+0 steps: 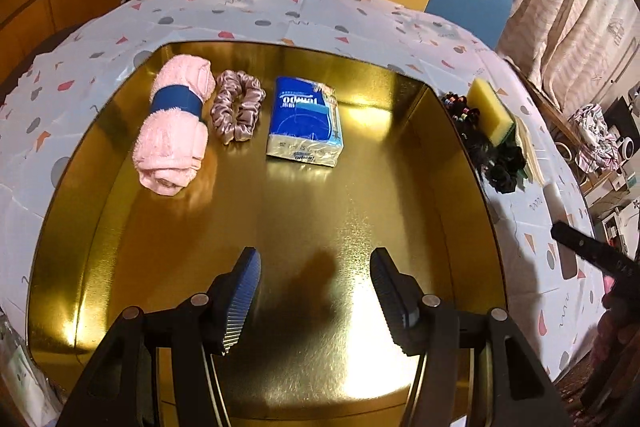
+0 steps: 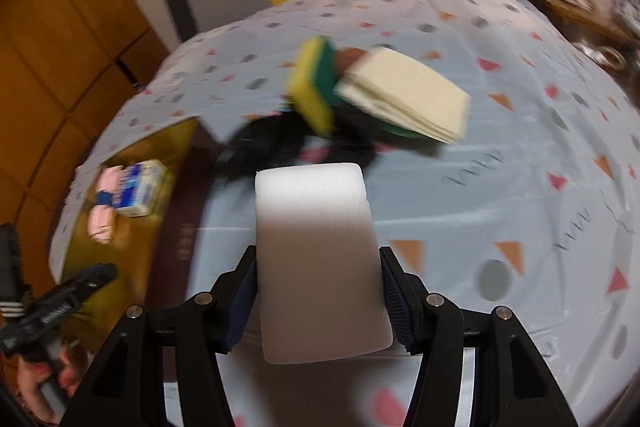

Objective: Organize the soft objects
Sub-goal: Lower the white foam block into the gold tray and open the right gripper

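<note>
A white sponge block (image 2: 320, 259) is clamped between the right gripper (image 2: 318, 301) pads above the tabletop (image 2: 520, 187), beside the gold tray (image 1: 280, 227). The left gripper (image 1: 316, 301) is held open, empty, over that tray.

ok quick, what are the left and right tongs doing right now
left tongs: open, empty, over the gold tray
right tongs: closed on the white sponge
</note>
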A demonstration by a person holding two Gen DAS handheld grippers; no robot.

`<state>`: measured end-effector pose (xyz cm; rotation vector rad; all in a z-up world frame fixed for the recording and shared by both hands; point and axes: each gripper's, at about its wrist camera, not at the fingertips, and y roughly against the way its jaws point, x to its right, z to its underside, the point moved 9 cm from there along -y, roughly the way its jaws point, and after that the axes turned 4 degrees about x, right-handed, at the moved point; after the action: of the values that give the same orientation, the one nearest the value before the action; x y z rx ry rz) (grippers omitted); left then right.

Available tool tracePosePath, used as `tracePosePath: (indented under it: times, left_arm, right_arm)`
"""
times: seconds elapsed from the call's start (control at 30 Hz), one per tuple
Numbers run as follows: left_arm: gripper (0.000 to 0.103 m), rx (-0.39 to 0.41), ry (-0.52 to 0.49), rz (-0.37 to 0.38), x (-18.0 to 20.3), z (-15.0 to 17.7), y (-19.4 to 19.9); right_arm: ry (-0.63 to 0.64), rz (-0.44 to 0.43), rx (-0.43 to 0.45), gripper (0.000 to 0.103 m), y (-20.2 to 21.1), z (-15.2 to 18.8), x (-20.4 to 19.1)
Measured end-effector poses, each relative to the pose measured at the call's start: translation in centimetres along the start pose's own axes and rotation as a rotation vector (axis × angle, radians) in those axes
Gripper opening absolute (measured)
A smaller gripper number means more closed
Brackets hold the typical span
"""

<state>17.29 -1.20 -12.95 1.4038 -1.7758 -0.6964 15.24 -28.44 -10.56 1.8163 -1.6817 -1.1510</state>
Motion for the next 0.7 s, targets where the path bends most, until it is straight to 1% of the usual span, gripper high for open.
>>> tracePosePath:
  times: [0.2,0.3,0.4,0.5,0.6,0.7]
  left_arm:
    - [0.058,0.027,-0.004,-0.008,-0.4,0.2,0.8]
    - [0.058,0.026,-0.019,-0.003,-0.3,0.7,1.1]
    - [0.058,0.025,-0.039,-0.012,-0.5,0.9,1.2]
    - [0.058,0.026,-0.025,-0.015,-1.1,1.0,1.4]
    - [0.058,0.03,0.007,-0.012,-1.9,0.8,1.6]
    - [0.058,0.035,0.025,-0.014,-2.4,0.5,1.8]
  right_arm:
    - [0.106,-0.086,0.01,0.058,-0.4,-1.6,-8.0]
    - [0.153,-0.101,0.006,0.058,-1.4,-2.2,-11.6]
    - [0.182,-0.123,-0.021,0.059,-3.2,-2.5,-14.6]
    - [0.215,-0.098,-0.043,0.059,-5.2,-2.7,-16.6]
    - [0.22,-0.068,-0.062,0.059,-7.1,-3.0,-17.3]
    - [0.225,-0.038,-0.06,0.059,-8.4,-3.7,-17.9]
